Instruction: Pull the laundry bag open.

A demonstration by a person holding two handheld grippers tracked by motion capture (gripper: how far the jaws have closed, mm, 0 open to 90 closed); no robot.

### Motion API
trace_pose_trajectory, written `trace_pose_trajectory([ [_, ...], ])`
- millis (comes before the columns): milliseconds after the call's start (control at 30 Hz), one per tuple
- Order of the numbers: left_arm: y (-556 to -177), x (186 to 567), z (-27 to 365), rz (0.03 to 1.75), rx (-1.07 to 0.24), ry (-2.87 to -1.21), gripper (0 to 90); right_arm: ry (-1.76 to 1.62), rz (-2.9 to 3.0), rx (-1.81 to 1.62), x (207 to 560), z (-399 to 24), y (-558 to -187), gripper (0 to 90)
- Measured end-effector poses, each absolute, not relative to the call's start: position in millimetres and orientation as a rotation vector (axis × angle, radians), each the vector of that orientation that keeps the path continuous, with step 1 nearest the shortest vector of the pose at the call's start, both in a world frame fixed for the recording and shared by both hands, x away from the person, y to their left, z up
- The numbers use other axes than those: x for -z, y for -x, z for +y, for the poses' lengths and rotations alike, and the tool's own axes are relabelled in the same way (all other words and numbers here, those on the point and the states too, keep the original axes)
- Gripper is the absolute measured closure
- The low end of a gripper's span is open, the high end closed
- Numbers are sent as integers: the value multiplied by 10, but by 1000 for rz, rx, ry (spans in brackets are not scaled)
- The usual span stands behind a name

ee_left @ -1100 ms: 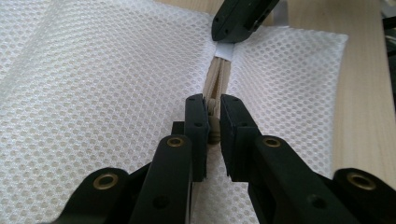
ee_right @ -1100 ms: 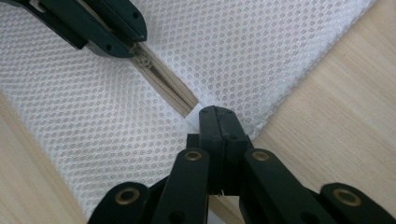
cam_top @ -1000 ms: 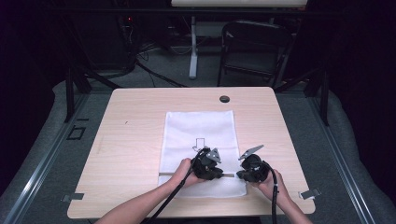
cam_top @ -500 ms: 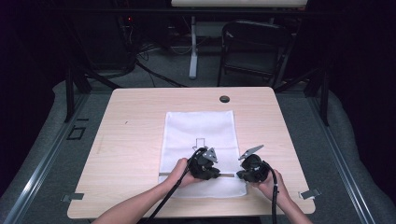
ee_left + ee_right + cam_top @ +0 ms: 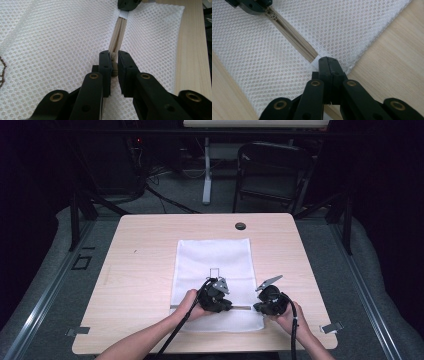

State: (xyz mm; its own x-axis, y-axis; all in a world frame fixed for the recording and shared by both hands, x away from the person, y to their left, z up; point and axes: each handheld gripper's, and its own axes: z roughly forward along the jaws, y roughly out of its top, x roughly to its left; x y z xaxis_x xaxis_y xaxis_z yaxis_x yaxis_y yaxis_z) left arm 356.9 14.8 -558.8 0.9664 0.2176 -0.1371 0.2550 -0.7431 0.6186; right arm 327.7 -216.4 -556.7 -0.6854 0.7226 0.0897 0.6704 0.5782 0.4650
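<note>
High view was soft and low-detail, the table (image 5: 150, 250) evenly lit from overhead, the room beyond nearly black. Faint shadows under the hands. No strong glare. Both gripper views were bright, sharp on the white mesh bag (image 5: 50, 37), with the near black jaws slightly soft and mild stretching toward frame edges.
</note>
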Motion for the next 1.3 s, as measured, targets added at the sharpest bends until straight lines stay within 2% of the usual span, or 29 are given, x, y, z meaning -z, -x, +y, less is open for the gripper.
trace_pose_trajectory([
  [1300,-3571,5580,328,332,69,-2450,820,-1210,2695,-747,5575,-2194,-3290,900],
])
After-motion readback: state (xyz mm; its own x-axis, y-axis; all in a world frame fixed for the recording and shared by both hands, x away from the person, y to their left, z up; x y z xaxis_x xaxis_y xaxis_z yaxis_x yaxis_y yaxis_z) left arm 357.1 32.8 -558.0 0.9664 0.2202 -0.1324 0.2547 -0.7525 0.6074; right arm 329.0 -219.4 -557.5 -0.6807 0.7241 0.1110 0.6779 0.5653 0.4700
